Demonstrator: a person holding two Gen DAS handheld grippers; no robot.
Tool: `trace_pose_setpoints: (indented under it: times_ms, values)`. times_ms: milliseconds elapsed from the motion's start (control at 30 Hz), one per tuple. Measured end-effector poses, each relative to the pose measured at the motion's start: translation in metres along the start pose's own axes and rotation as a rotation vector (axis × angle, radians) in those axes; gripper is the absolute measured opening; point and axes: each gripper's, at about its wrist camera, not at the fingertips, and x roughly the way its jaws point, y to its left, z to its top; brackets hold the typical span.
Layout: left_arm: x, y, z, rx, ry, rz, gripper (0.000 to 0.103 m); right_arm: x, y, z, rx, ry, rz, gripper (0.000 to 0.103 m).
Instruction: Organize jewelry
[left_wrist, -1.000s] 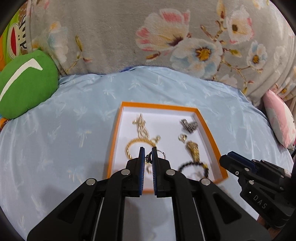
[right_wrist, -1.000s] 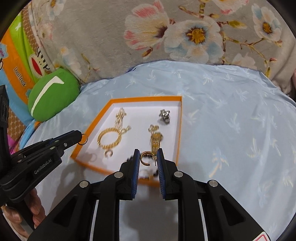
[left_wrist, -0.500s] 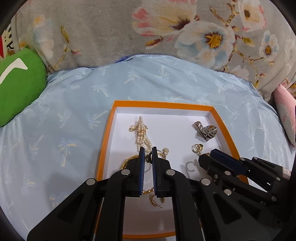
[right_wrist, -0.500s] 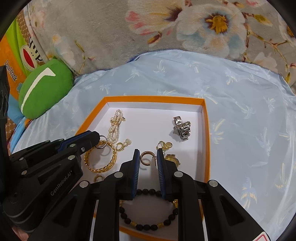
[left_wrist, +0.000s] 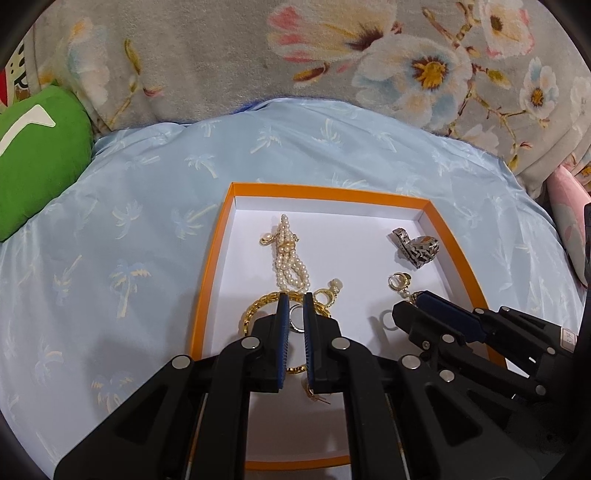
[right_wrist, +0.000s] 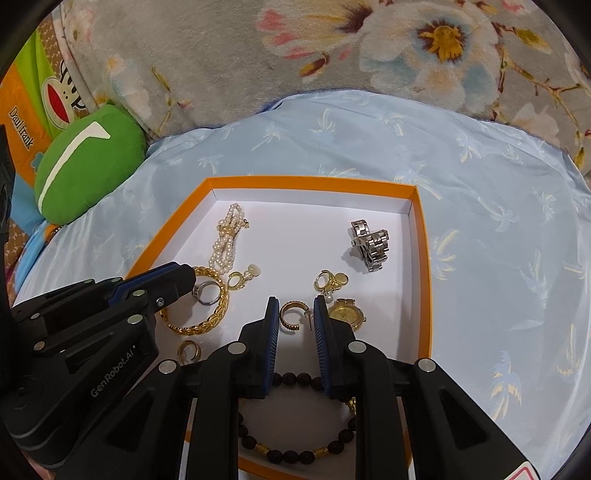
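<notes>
An orange-rimmed white tray (left_wrist: 210, 266) (right_wrist: 424, 266) lies on the blue bedspread and holds jewelry. My left gripper (left_wrist: 294, 317) is shut on a silver ring (left_wrist: 295, 318) (right_wrist: 205, 291), held over a gold chain bracelet (right_wrist: 207, 314) inside the tray. My right gripper (right_wrist: 294, 319) is shut on a gold hoop earring (right_wrist: 290, 316), held low over the tray's middle. In the tray also lie a pearl bracelet (left_wrist: 290, 258) (right_wrist: 225, 243), a silver watch band (left_wrist: 415, 247) (right_wrist: 369, 245), gold earrings (right_wrist: 330, 282), a gold watch (right_wrist: 345, 314) and a dark bead bracelet (right_wrist: 295, 454).
A green cushion (left_wrist: 33, 162) (right_wrist: 86, 166) lies at the left. A grey floral blanket (left_wrist: 295, 55) rises behind the bedspread. A pink pillow (left_wrist: 569, 218) sits at the right edge. A loose gold hoop (right_wrist: 189, 350) lies near the left gripper.
Both grippers have moved forward and down, from the tray's near edge to over its inside, each still holding its piece.
</notes>
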Motion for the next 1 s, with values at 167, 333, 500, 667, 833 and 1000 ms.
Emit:
trace_pose_setpoints:
  times_ms: [167, 333, 500, 667, 833, 1000]
  values:
    - [-0.007, 0.0, -0.002, 0.0, -0.022, 0.01, 0.022, -0.004, -0.002, 0.0, 0.01, -0.018, -0.004, 0.023]
    - [-0.018, 0.009, -0.004, -0.026, -0.049, 0.01, 0.027, -0.014, -0.008, -0.002, 0.027, -0.047, -0.018, 0.03]
    - [-0.03, 0.018, -0.015, -0.045, -0.057, 0.019, 0.027, -0.027, -0.011, -0.012, 0.038, -0.055, -0.023, 0.033]
    - [-0.051, 0.021, -0.033, -0.061, -0.081, -0.001, 0.027, -0.049, -0.011, -0.029, 0.047, -0.088, -0.036, 0.041]
    - [-0.068, 0.013, -0.054, -0.03, -0.091, 0.015, 0.027, -0.068, -0.01, -0.047, 0.063, -0.11, -0.04, 0.046]
    - [-0.079, 0.003, -0.074, -0.013, -0.085, 0.014, 0.033, -0.078, -0.003, -0.064, 0.046, -0.106, -0.063, 0.051]
